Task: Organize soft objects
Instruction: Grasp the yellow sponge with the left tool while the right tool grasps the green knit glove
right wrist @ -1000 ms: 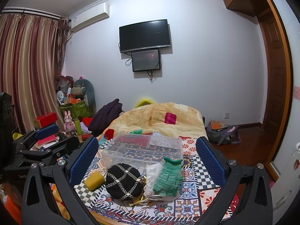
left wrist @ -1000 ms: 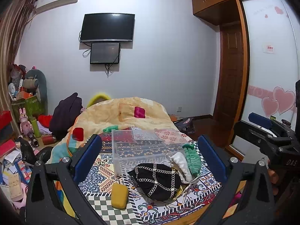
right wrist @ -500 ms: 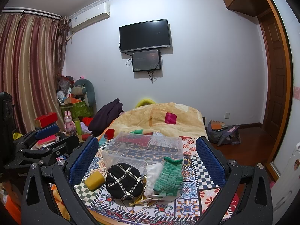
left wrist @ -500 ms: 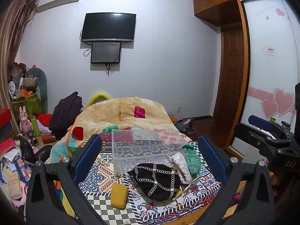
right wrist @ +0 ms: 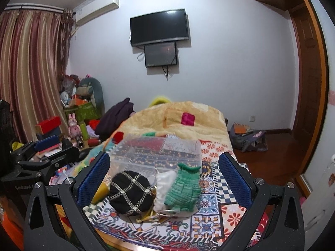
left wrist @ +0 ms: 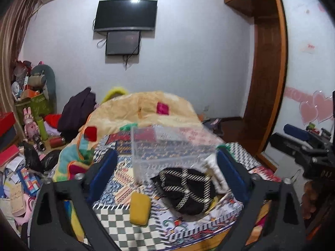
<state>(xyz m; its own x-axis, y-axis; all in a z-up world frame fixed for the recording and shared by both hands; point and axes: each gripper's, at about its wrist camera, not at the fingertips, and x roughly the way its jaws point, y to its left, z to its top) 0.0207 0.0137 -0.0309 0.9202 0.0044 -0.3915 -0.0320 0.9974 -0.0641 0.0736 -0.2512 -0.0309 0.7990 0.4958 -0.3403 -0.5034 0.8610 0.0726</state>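
Soft objects: a black pouch [right wrist: 130, 192] with pale criss-cross lines, a white cloth [right wrist: 165, 185], a green knit piece [right wrist: 183, 188] and a yellow sponge [left wrist: 139, 208] lie on the patterned cloth [right wrist: 209, 221], all just in front of the clear plastic box [right wrist: 159, 151].
Clear plastic box: sits on the patterned cloth; no soft object shows inside it.
Black pouch: touches the white cloth, which touches the green knit piece.
Yellow sponge: just left of the black pouch, apart from the box.
Left gripper [left wrist: 165, 171]: jaws spread wide, nothing between them, hovering in front of the box; this view is blurred.
Right gripper [right wrist: 164, 175]: jaws spread wide, holding nothing, hovering in front of the box.
Television [right wrist: 159, 27]: on the wall far behind the box.
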